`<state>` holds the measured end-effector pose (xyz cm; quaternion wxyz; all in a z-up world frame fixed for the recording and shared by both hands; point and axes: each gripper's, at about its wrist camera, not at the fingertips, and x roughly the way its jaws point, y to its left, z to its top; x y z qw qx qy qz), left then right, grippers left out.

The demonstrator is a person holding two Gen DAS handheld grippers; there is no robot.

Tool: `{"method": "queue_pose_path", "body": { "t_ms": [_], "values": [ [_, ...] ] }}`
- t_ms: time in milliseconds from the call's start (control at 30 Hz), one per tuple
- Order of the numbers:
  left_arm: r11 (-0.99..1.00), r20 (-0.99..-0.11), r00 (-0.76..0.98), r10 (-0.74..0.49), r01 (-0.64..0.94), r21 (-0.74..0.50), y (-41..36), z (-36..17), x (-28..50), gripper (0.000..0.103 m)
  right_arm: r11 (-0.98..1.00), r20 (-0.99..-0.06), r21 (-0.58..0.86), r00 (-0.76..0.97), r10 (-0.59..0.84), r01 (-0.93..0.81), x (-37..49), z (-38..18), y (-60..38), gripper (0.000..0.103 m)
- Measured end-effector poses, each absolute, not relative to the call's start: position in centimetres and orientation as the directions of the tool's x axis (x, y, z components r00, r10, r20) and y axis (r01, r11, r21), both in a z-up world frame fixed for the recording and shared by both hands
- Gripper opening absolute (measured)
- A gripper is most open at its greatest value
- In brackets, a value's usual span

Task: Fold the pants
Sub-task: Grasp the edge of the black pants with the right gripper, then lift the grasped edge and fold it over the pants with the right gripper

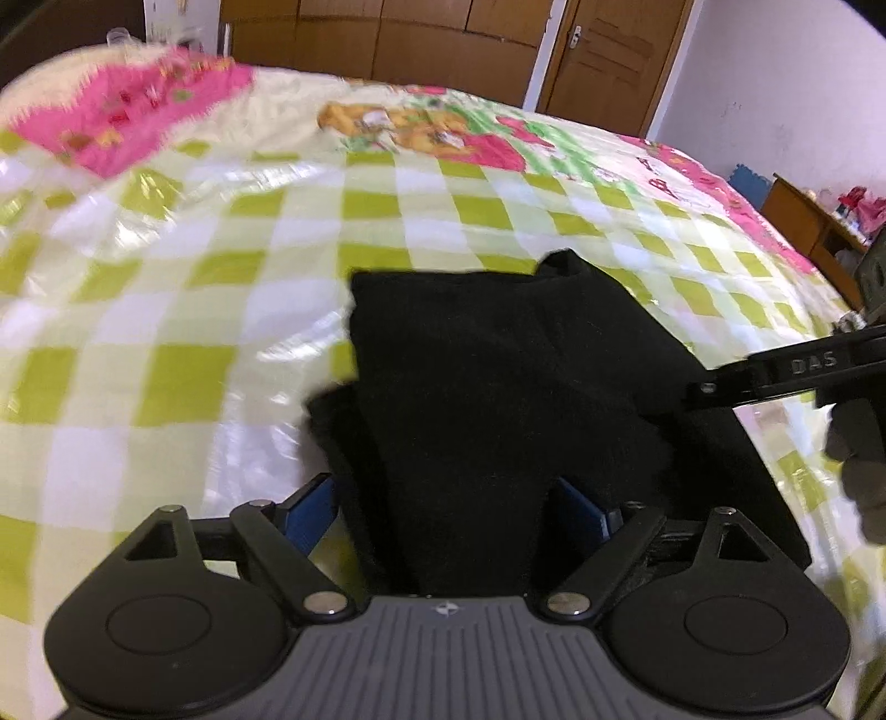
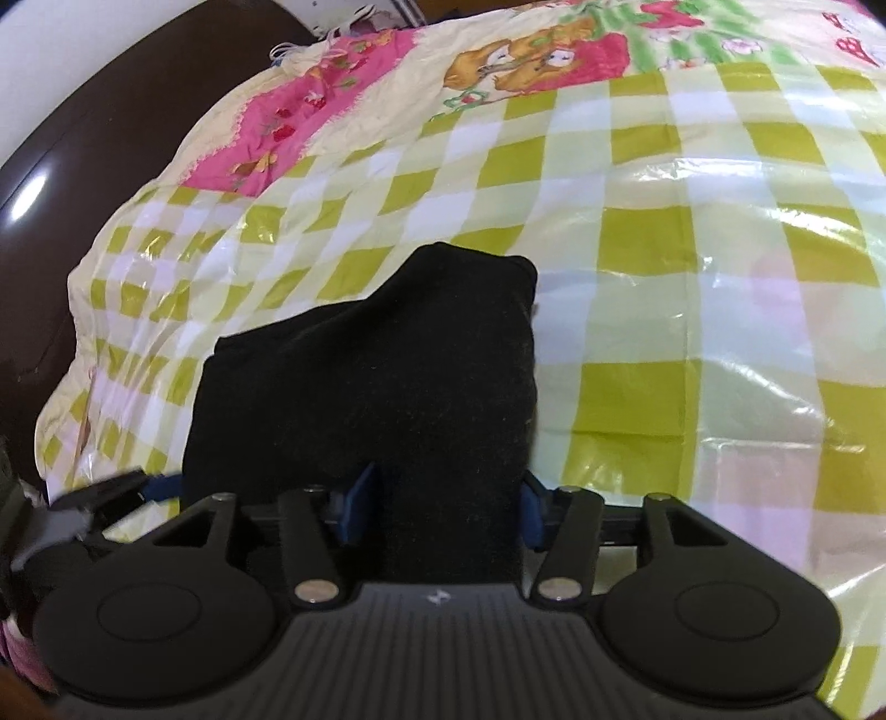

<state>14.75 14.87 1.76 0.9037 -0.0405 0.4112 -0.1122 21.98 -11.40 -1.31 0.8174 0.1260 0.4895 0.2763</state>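
Black pants [image 1: 498, 399] are seen bunched on a bed, lying on a green-and-white checked sheet [image 1: 194, 343] under a glossy clear plastic cover [image 2: 720, 288]. The fabric is plain, dark and soft-looking, with no seams or pockets that can be made out; it is doubled over itself in thick layers, with a rounded folded corner at the far end in the right wrist view and a straighter far edge in the left wrist view. The near part of the cloth is gathered into both tools. The left gripper [image 1: 443, 509] is clamped on a wad of the pants, blue pads [image 1: 310, 509] pressed against the cloth on either side. The right gripper [image 2: 443, 509] is likewise closed on a thick fold of the pants, its blue pads [image 2: 360, 509] touching the fabric. In the left wrist view the right gripper is visible at the right edge, held by a gloved hand [image 1: 864, 454], just beside the pants' right side. A ragged flap is noted on the pants' left edge. Wide open sheet is left to the left and far side of the pants; a pink printed border [image 1: 127, 116] and cartoon print lie far. A dark headboard [image 2: 83, 138] bounds the bed's left in the right wrist view; wooden doors [image 1: 443, 39] stand beyond.
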Motion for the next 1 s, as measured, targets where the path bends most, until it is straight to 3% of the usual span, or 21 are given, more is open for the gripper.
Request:
{"method": "queue_pose_path", "body": {
  "t_ms": [100,233,367,500,533,633,733,867,1000],
  "values": [
    [0.982,-0.708,0.681,-0.189,0.143,-0.124,16.0,3.0,14.2,0.096,0.829,-0.726,0.429,0.409,0.553,-0.358,21.5,-0.3,-12.5,0.054],
    [0.97,-0.63,0.738,-0.242,0.173,-0.171,15.5,5.9,13.9,0.096,0.82,-0.702,0.467,0.425,0.571,-0.331,24.3,-0.2,-13.0,0.057],
    [0.918,-0.58,0.715,-0.391,0.346,-0.193,10.6,7.1,13.5,0.096,0.781,-0.685,0.532,0.376,0.624,-0.326,27.8,-1.5,-11.9,0.058],
    [0.84,-0.611,0.614,-0.5,0.515,-0.17,4.7,3.8,14.1,0.096,0.751,-0.685,0.567,0.312,0.658,-0.338,29.7,-2.8,-11.3,0.064],
    [0.828,-0.635,0.584,-0.506,0.535,-0.168,3.9,2.9,14.4,0.096,0.747,-0.682,0.57,0.31,0.662,-0.342,29.8,-3.0,-11.3,0.06],
    [0.831,-0.697,0.543,-0.469,0.539,-0.14,2.7,-0.4,15.0,0.096,0.757,-0.678,0.564,0.338,0.653,-0.331,30.2,-2.9,-11.3,0.025],
    [0.836,-0.678,0.573,-0.461,0.536,-0.115,2.7,-1.2,14.2,0.096,0.776,-0.688,0.555,0.36,0.631,-0.299,31.0,-3.4,-11.3,0.013],
    [0.846,-0.678,0.578,-0.455,0.519,-0.125,3.1,-1.0,14.3,0.096,0.78,-0.697,0.585,0.355,0.623,-0.223,32.2,-4.7,-11.2,0.014],
    [0.851,-0.656,0.59,-0.47,0.5,-0.16,4.9,1.6,13.2,0.096,0.836,-0.708,0.351,0.464,0.532,-0.422,29.2,0.0,-10.5,0.027]
  ]
}}
